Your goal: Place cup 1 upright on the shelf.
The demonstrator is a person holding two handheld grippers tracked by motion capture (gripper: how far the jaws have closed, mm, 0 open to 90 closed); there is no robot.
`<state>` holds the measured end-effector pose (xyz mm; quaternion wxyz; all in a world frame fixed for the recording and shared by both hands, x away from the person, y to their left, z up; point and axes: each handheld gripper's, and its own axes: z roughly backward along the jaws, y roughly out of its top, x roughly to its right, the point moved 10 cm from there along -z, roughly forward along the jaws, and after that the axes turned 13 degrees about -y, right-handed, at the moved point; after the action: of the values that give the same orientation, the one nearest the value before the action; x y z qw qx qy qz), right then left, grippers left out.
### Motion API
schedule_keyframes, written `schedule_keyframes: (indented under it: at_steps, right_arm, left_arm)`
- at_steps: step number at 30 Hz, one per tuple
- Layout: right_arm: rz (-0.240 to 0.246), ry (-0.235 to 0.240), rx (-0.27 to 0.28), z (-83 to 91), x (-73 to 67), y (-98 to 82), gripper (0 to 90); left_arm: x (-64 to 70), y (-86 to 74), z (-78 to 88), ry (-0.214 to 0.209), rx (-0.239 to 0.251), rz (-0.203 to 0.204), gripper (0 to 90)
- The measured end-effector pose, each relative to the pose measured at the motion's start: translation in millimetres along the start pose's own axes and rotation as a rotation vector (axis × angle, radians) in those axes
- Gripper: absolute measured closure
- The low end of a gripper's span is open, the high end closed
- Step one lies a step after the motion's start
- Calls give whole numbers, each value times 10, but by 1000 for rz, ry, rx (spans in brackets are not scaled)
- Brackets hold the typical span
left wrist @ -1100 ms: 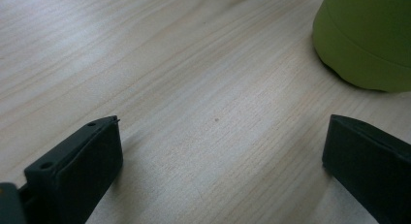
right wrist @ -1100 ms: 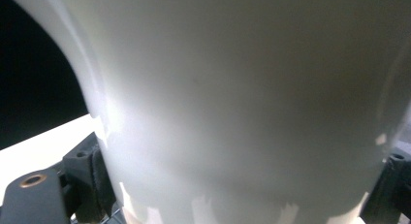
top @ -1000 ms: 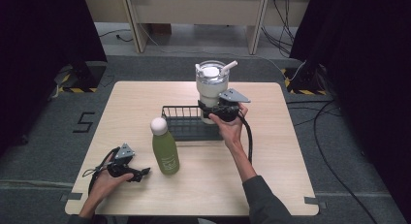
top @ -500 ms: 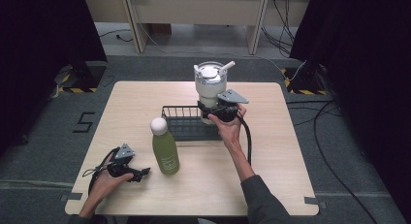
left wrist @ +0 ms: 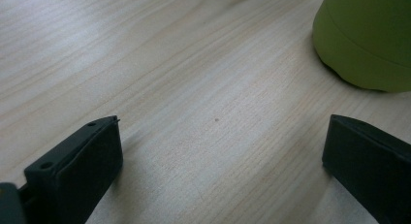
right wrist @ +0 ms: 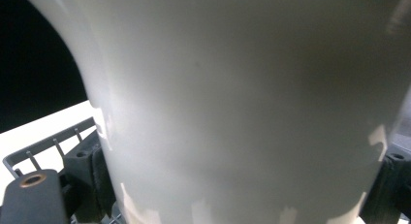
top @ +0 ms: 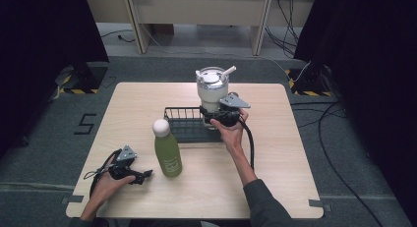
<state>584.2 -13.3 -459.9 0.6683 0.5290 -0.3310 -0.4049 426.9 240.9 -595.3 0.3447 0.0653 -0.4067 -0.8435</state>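
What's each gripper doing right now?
Left gripper: open, empty, beside the green bottle.
Right gripper: closed on the white tumbler.

Surroundings of the light wooden bench (top: 305,187)

Green bottle (top: 167,155) with white cap stands upright near the front edge. Grey floor bears a painted "5" (top: 86,124), black cables (top: 339,153) and yellow-black hazard tape (top: 74,91).

Wooden table (top: 275,158): green bottle (top: 167,148), wire rack (top: 187,124).
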Motion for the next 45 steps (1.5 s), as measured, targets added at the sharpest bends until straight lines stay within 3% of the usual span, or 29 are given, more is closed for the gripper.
schedule_keyframes:
  at_steps: [19, 26, 31, 40, 45]
  right_arm:
    - [16, -7, -20, -27, 10, -200, 111]
    - [72, 6, -32, 16, -7, -238, 109]
    - [69, 19, -41, 24, -5, -254, 105]
    - [44, -10, 8, 40, 7, -260, 101]
    - [41, -20, 6, 54, 3, -261, 102]
  left_arm:
    - [1, 0, -1, -1, 1, 0, 0]
    - [2, 0, -1, 2, 1, -1, 2]
    - [3, 1, 0, 3, 2, -2, 4]
    - [3, 1, 0, 3, 2, -2, 4]
    - [3, 1, 0, 3, 2, -3, 4]
